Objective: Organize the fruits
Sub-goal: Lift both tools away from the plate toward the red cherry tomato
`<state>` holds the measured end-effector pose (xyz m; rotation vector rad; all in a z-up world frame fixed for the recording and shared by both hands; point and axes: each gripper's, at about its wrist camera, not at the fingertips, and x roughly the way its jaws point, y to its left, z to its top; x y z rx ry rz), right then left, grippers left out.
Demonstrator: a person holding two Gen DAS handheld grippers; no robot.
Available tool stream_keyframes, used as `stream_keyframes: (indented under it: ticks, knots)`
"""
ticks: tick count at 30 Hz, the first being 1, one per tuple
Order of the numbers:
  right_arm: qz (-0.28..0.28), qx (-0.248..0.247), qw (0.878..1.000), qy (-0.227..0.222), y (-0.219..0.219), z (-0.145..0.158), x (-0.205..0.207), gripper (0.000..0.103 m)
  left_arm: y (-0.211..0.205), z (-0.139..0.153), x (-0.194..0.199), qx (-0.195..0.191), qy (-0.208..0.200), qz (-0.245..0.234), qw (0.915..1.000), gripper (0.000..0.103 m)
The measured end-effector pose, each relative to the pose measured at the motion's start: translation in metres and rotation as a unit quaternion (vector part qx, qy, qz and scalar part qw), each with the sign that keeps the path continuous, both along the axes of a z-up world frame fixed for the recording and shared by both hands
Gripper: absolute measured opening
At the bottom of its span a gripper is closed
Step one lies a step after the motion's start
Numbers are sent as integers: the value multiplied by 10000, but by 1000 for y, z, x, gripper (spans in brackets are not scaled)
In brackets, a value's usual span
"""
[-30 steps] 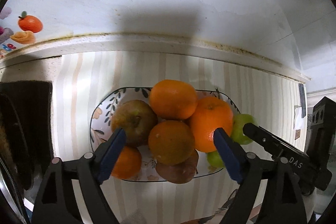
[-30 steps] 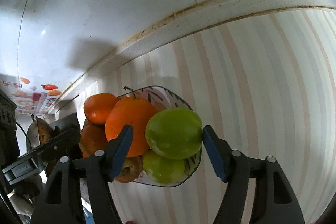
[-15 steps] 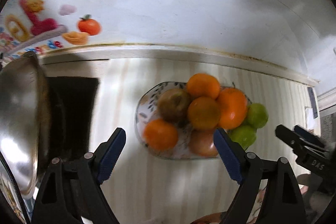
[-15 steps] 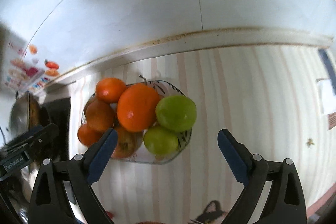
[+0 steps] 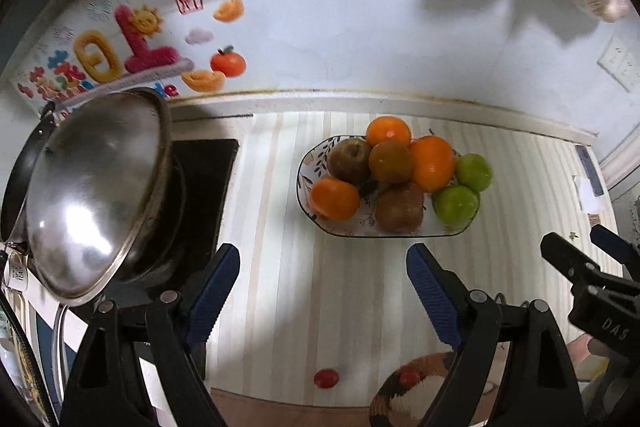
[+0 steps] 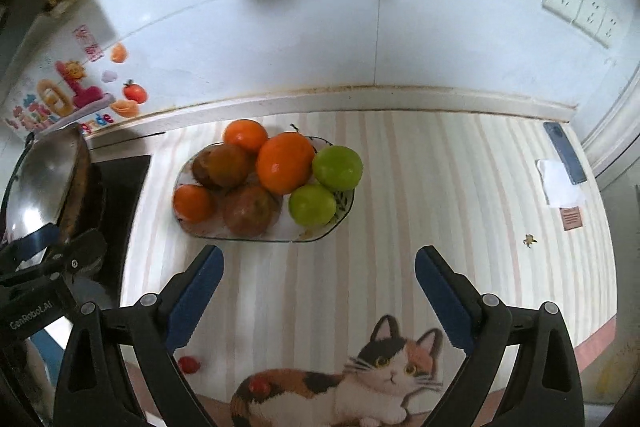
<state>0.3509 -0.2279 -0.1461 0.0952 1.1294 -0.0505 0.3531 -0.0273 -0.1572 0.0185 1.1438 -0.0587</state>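
Note:
A patterned oval plate [image 5: 306,187] [image 6: 182,173] on the striped counter holds a heap of fruit: several oranges [image 5: 433,163] [image 6: 285,163], brownish apples [image 5: 400,206] [image 6: 251,210] and two green fruits [image 5: 456,203] [image 6: 312,205] at its right end. My left gripper [image 5: 324,287] is open and empty, back from the plate's near edge. My right gripper [image 6: 320,287] is open and empty too, also back from the plate. Each gripper shows at the edge of the other's view.
A steel wok lid [image 5: 92,187] leans on a black stove [image 5: 200,195] at the left. Two small red fruits [image 6: 189,364] [image 6: 258,383] lie near the front edge by a cat picture [image 6: 352,383]. A phone [image 6: 564,153] and papers lie far right.
Both grippers have pulled back and up from the plate, so it looks smaller and farther. The right gripper, earlier around the green fruit, now stands clear of it with the fruit on the plate.

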Motion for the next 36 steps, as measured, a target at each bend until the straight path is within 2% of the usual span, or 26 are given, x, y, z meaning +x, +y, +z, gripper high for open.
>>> stream_keyframes:
  ticks: [5, 14, 23, 27, 30, 32, 36]
  knots:
    - [55, -128, 9993, -341, 10, 35, -34, 99, 4, 27, -30, -161, -220, -72, 9996, 85]
    - [32, -107, 9966, -819, 22, 92, -88, 99, 4, 69, -73, -193, -720, -207, 9970, 85]
    - [42, -81, 9945, -1044, 30, 120, -113, 99, 7, 85, -95, -339, -831, -177, 9958, 85]
    - [40, -19, 9953, -968, 29, 114, -114, 99, 8, 82, -95, -358, -773, -140, 9963, 85]
    - [136, 55, 9974, -702, 30, 95, -108, 99, 11, 69, -92, -410, -583, -82, 9974, 85]
    - [216, 157, 9987, -446, 31, 75, -104, 99, 12, 53, -87, -355, -343, -60, 9988, 98]
    - [470, 403, 9974, 366, 36, 9, -94, 99, 19, 13, -80, -115, 108, 96, 9998, 98]
